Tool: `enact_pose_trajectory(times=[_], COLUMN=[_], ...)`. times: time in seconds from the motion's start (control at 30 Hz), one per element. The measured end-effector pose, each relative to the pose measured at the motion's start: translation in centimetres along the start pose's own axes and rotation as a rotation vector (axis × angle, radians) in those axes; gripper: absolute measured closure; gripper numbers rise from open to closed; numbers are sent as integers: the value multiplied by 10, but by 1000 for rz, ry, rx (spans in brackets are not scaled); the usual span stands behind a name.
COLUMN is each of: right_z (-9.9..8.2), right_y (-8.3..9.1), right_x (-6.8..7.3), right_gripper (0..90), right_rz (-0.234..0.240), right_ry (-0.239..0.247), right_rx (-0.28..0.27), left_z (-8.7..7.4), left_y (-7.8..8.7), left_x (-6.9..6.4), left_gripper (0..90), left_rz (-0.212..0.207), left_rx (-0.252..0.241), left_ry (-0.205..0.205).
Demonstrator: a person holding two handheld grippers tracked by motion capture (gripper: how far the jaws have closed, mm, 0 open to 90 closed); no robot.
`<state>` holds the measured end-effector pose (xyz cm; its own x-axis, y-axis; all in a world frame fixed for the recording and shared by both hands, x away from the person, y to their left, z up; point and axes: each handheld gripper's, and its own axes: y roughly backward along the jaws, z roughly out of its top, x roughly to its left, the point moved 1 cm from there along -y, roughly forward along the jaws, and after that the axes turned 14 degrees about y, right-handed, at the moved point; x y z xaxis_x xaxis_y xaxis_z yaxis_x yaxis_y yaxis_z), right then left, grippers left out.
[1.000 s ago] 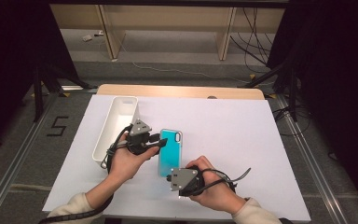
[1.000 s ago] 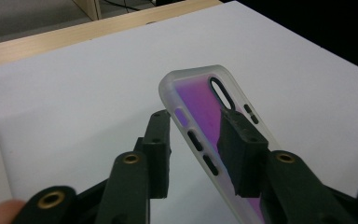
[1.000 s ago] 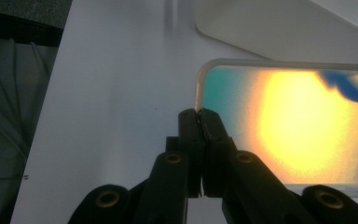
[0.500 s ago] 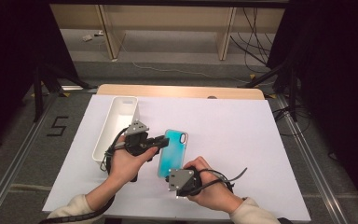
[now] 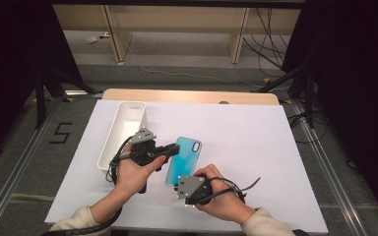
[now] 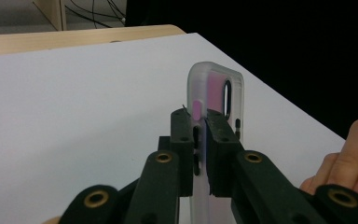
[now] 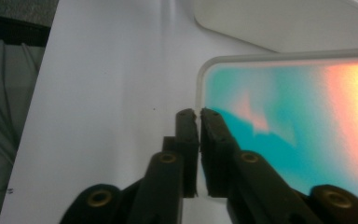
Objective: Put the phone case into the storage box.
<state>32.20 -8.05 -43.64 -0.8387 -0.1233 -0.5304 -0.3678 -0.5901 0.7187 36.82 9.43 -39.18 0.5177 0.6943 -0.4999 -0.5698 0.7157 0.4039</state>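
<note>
Gripping phone case (image 5: pixel 183 160) edges: left tongs (image 6: pixel 199 140) just closed at nine o'clock, right tongs (image 7: pixel 198 122) clamped at six, loosening slightly.

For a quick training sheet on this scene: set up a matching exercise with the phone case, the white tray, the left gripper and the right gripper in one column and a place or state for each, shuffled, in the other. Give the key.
Column one:
1. phone case
2. white tray
3. left gripper
4. right gripper

Column two:
A. clamped on the case's side wall, near its side button
B. rests on the white sheet at the table's left, nothing inside
C. teal and translucent, gripped by both grippers
D. clamped on the case's rim beside a corner

Pairs: 1-C, 2-B, 3-A, 4-D
</note>
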Motion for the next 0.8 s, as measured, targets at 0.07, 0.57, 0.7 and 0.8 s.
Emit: enact_pose_trajectory(times=[0.07, 0.57, 0.7, 0.8], right_z=[-1, -35, -45, -51], right_y=[1, 34, 40, 44], right_x=[-2, -17, -19, -21], right_gripper=[757, 336, 297, 267], right_rz=[-9, -164, -182, -201], right_ry=[-13, -367, -422, -468], right_rx=[-23, -217, -247, -276], left_z=[1, 6, 7, 8], left_y=[1, 15, 19, 23], left_x=[2, 17, 22, 25], left_gripper=[827, 827, 827, 826], left_rz=[2, 29, 34, 34], left_rx=[-7, -93, -113, -123], left_ry=[-2, -60, -60, -69])
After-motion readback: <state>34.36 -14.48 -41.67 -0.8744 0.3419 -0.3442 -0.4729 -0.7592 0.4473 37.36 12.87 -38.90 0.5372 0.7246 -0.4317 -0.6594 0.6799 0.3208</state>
